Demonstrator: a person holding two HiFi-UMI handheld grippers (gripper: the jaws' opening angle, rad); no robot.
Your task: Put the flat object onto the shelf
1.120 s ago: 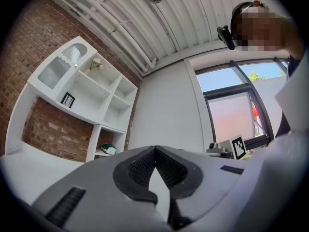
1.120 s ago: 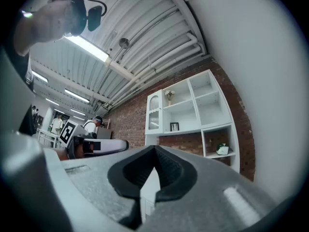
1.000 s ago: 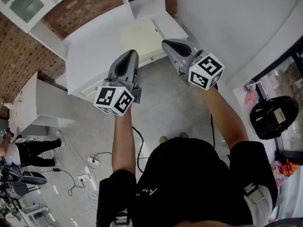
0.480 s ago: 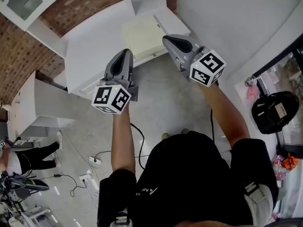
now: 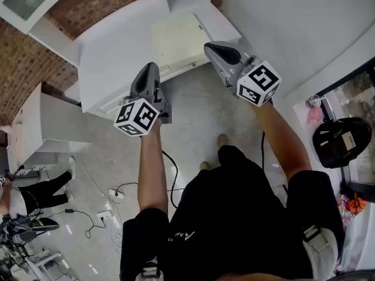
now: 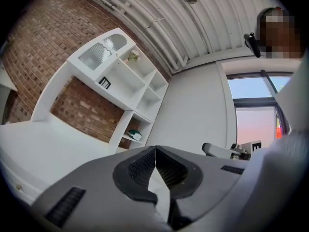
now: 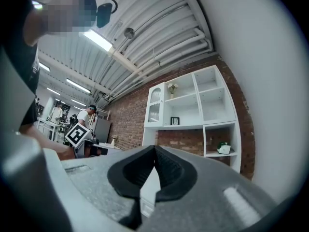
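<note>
At far left one bystander (image 5: pixel 42 185) stands near loose cables (image 5: pixel 117 195) on the floor. The left gripper (image 5: pixel 147 75), one of two, hovers at the edge of the white counter (image 5: pixel 111 57), its jaws pressed together with nothing between them. One flat board (image 5: pixel 177 40), pale cream, lies on that counter ahead of and between both grippers, touched by neither. The right gripper (image 5: pixel 217 51) is likewise closed and empty. One white shelf unit (image 7: pixel 198 105) stands against the brick wall, with a small green thing (image 7: pixel 223 148) in its lowest cubby. One black bag (image 5: pixel 340 142) sits far right.
</note>
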